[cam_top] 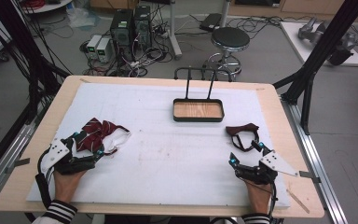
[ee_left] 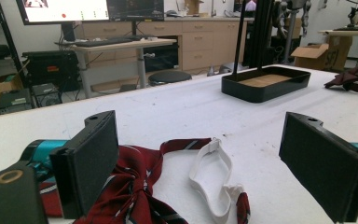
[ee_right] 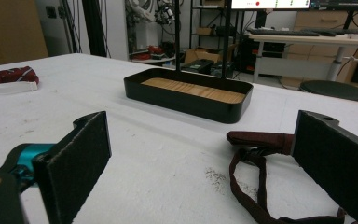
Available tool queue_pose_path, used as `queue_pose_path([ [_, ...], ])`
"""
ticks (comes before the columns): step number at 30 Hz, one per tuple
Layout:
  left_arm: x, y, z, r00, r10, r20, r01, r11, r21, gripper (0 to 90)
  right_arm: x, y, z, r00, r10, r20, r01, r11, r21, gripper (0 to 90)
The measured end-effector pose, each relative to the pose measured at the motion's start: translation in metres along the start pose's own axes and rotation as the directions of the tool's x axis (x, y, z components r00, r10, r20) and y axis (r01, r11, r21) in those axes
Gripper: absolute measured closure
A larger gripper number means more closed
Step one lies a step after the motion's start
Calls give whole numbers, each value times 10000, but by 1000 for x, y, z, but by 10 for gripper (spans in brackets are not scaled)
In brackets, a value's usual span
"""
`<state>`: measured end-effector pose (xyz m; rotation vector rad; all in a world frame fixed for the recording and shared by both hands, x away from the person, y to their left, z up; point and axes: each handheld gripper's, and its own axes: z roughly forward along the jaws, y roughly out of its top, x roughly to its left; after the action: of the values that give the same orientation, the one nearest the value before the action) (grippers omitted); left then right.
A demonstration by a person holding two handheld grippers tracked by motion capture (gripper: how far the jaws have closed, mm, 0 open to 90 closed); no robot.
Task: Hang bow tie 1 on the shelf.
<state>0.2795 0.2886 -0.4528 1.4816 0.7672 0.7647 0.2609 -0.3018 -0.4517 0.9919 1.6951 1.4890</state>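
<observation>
Grey floor (cam_top: pixel 354 107), black stool (cam_top: pixel 230 39), computer towers (cam_top: pixel 130 28)

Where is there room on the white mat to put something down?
The big bare middle of the white mat, between the striped bow tie and the dark bow tie, below the black tray. It's crowded at both ties, beside each gripper.

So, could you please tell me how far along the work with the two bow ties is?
Nothing looks done: the tray holds nothing. In hand: the left tongs stand open over the striped bow tie, the right tongs open beside the dark bow tie. Gripping either remains.
</observation>
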Motion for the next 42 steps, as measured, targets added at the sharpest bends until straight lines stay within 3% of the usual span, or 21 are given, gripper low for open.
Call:
queue_pose_path([
  [3,0,0,-1,10000,4,55,-3,10000,-44,124,-1,0,0,10000,32,-29,-32,10000,-26,39],
  [6,2,0,-1,9997,-251,9,251,9996,-87,124,0,0,0,10000,49,-13,-49,10000,-18,39],
  [16,2,0,0,9998,-218,-5,218,9998,-41,124,0,0,0,10000,54,15,-54,10000,-26,39],
  [25,3,2,2,9999,-123,-74,125,9995,279,124,0,0,0,10000,55,9,-55,10000,-23,39],
  [30,7,13,6,9999,-115,-105,122,9975,691,124,-1,0,0,10000,17,9,-17,10000,-50,39],
  [34,10,22,10,10000,-8,-35,12,9935,1140,124,0,0,0,10000,58,3,-58,10000,-15,39],
  [35,11,26,11,9999,125,-31,-119,9896,1432,124,-1,0,0,10000,30,7,-30,10000,-43,39],
  [39,12,32,13,9998,197,18,-197,9829,1833,124,-1,0,0,10000,34,-8,-34,10000,-47,39],
  [40,14,35,14,9996,271,97,-286,9749,2206,124,0,0,0,10000,72,-19,-72,10000,-28,39],
  [41,14,35,14,9996,271,97,-286,9749,2206,124,0,0,0,10000,65,-21,-65,10000,-29,39],
  [42,16,37,15,9993,334,181,-369,9684,2467,124,0,0,0,10000,72,-21,-72,10000,-28,39],
])
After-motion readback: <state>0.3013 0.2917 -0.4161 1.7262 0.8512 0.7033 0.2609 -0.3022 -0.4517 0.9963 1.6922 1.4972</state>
